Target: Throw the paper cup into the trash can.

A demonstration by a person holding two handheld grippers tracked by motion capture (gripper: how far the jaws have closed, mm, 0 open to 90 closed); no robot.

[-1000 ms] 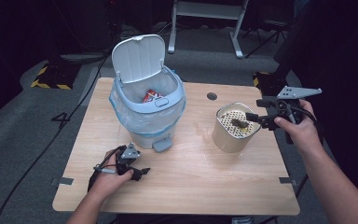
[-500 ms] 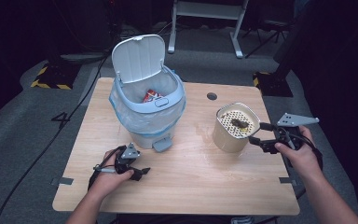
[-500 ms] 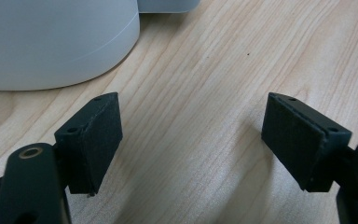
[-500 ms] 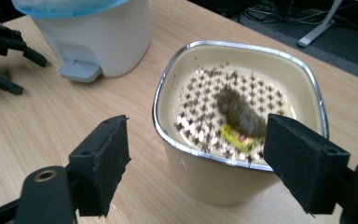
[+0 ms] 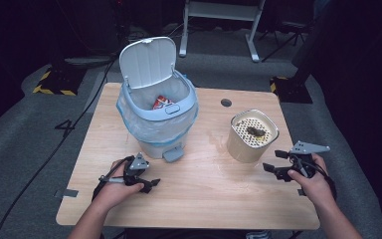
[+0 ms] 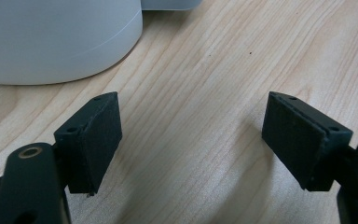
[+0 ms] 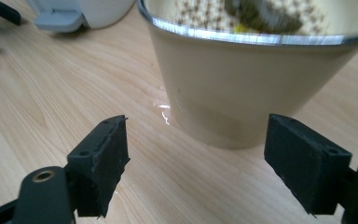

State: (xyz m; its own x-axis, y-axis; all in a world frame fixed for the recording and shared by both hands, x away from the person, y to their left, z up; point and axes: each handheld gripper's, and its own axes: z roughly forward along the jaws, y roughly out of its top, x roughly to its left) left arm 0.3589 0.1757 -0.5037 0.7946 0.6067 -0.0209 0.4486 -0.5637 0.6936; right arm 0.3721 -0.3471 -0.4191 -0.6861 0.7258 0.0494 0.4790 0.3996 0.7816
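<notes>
A cream tin (image 5: pixel 251 142) with a perforated insert stands right of centre on the wooden table (image 5: pixel 204 199). A dark clump (image 5: pixel 255 131) lies on the insert. My right gripper (image 5: pixel 271 161) is low beside the tin's near right side, pointing at it. Its jaws have just been opening and stand open, with the tin's wall (image 7: pixel 242 79) ahead of them, apart from the pads (image 7: pixel 105 154). My left gripper (image 5: pixel 151 183) rests open on the table in front of the pale blue pedal bin (image 5: pixel 156 129), with bare wood between its pads (image 6: pixel 95 135).
The bin's white lid (image 5: pixel 146 62) stands up; a red packet (image 5: pixel 163 103) lies inside its clear liner. Its pedal (image 5: pixel 173 154) sticks out toward me. A cable hole (image 5: pixel 226 102) sits behind the tin. Dark floor surrounds the table.
My right gripper has come down from the tin's rim to table level at its near right side, and its jaws stand wider. The left gripper has stayed put.
</notes>
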